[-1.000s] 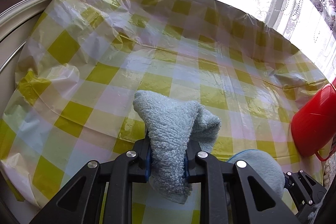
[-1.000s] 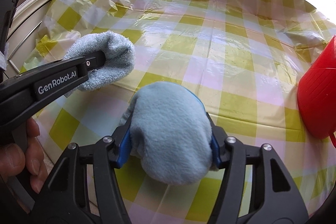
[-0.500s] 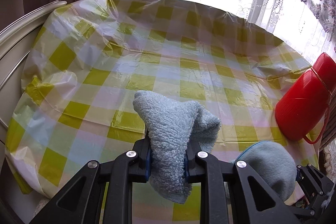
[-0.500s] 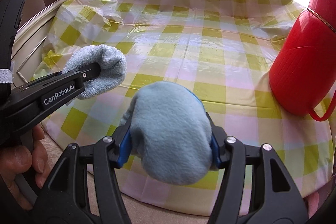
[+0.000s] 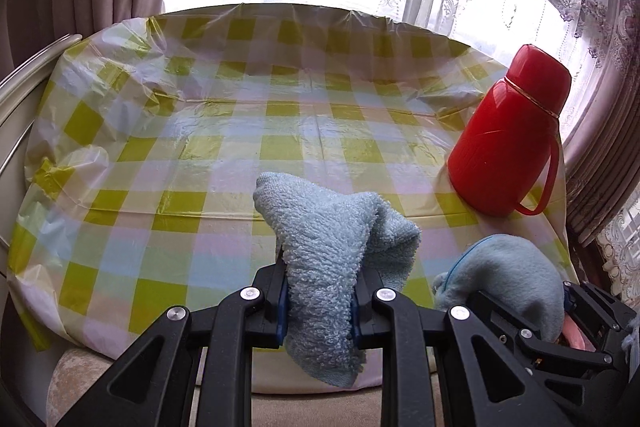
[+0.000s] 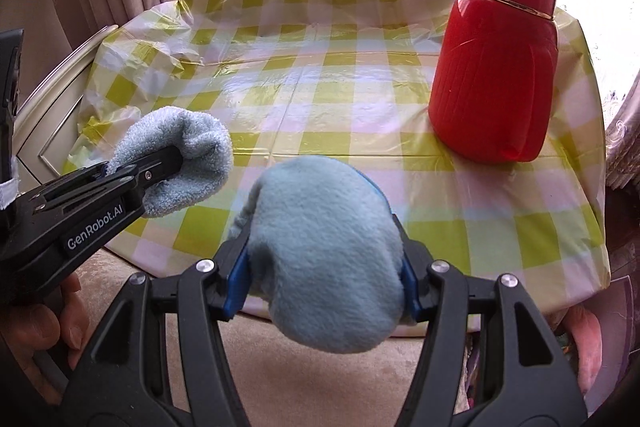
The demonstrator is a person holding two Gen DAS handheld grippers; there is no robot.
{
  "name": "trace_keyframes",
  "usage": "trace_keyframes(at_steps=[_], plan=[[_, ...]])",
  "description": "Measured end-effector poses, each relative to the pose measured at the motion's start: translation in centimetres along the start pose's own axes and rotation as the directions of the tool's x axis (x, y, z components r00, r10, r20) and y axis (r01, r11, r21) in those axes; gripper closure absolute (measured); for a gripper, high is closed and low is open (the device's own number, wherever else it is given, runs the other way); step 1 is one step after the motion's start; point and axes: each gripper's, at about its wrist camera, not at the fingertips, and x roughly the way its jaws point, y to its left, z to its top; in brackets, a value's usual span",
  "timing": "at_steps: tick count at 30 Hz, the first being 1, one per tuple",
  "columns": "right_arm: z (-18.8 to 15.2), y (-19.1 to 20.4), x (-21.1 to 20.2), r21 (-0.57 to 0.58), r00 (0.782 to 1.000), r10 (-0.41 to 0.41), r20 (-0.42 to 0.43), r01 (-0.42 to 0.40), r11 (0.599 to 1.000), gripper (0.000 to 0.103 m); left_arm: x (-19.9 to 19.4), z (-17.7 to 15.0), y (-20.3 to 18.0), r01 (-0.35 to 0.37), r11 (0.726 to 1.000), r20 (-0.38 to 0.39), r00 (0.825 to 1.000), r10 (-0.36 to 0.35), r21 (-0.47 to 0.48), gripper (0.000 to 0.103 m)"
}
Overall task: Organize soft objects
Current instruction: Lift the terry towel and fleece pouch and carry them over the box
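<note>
My left gripper [image 5: 320, 299] is shut on a light blue terry towel [image 5: 332, 243], held in the air at the table's near edge; the towel droops below the jaws. It also shows in the right wrist view [image 6: 188, 159], at the left gripper [image 6: 160, 167]. My right gripper [image 6: 324, 283] is shut on a light blue plush pouch [image 6: 324, 255] with a blue zipper edge, held over the near edge. The pouch also shows in the left wrist view [image 5: 508, 271], at lower right.
A table with a yellow-checked plastic cloth [image 5: 248, 131] lies ahead. A red thermos jug [image 6: 500, 63] stands at its right side, seen also in the left wrist view [image 5: 508, 135]. Curtains and a bright window stand behind. A white headboard-like rail [image 5: 28, 75] runs along the left.
Both grippers have pulled back and risen from over the table toward its near edge, each still holding its soft object. The red jug has come fully into view.
</note>
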Motion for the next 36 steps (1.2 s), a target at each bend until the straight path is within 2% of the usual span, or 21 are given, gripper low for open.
trace_keyframes(at_steps=[8, 16, 26, 36], plan=[[-2.4, -3.4, -3.9, 0.041, 0.998, -0.057, -0.003, 0.057, 0.998, 0.040, -2.0, -1.8, -4.2, 0.087, 0.993, -0.028, 0.996, -0.085, 0.078, 0.080], [-5.3, -8.3, -8.2, 0.107, 0.990, -0.144, 0.001, 0.143, 0.984, 0.040, -3.6, -3.7, -9.0, 0.182, 0.970, -0.073, 0.982, -0.173, 0.161, 0.080], [-8.8, -13.9, -13.1, 0.214, 0.968, -0.250, 0.002, 0.244, 0.946, 0.040, -5.0, -6.3, -15.2, 0.287, 0.920, -0.143, 0.956, -0.257, 0.266, 0.080], [-12.0, -18.1, -15.9, 0.307, 0.942, -0.335, -0.013, 0.322, 0.896, 0.040, -5.5, -8.6, -20.1, 0.358, 0.867, -0.215, 0.930, -0.299, 0.346, 0.080]])
